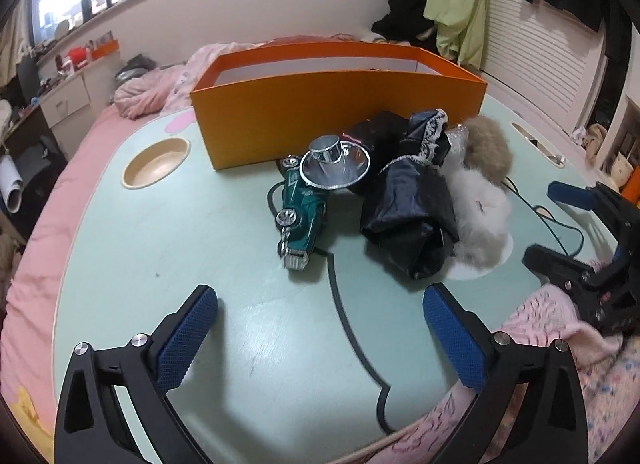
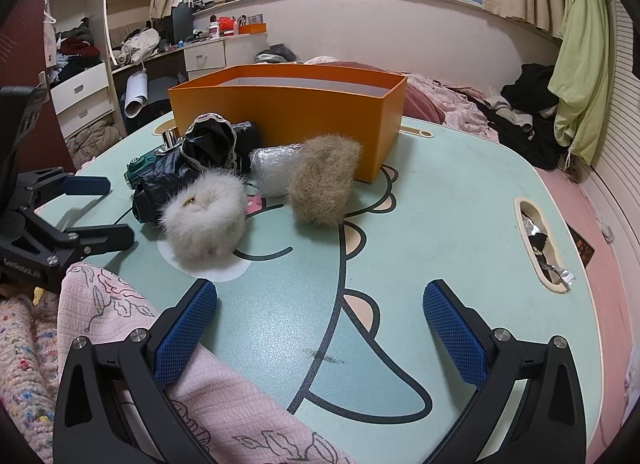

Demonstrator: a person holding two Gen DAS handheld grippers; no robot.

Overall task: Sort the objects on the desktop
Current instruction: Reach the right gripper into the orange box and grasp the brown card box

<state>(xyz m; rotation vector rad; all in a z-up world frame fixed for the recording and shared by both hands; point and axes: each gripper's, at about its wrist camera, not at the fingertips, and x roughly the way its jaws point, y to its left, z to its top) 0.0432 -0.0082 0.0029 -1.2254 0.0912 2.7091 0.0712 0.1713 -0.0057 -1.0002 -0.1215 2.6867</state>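
Two handheld grippers are hovering over a pale green lap table point(image 1: 168, 248) printed with a cartoon figure. In the left wrist view, the left gripper point(image 1: 320, 328) is filling the bottom of the frame, its blue-padded fingers spread wide and gripping nothing. In the right wrist view, the right gripper point(image 2: 320, 324) is sitting the same way at the bottom of the frame, fingers wide apart and empty, above bare tabletop.

The objects waiting to be sorted are lying in a loose cluster at the centre of the left view. A green toy car point(image 1: 300, 211) is pointing toward the bottom of the frame, with a shiny silver funnel-shaped piece point(image 1: 334, 163) resting on its far end. Just to the right, a crumpled black cloth with lace trim point(image 1: 408, 191) is touching a white fluffy ball point(image 1: 484, 215) and a tan fluffy ball point(image 1: 490, 143). A small bubble-wrapped bundle point(image 2: 276, 171) is sitting between the two fluffy balls in the right view.

An open orange box point(image 1: 336, 119) is standing upright just behind the cluster, in the upper middle of both views.
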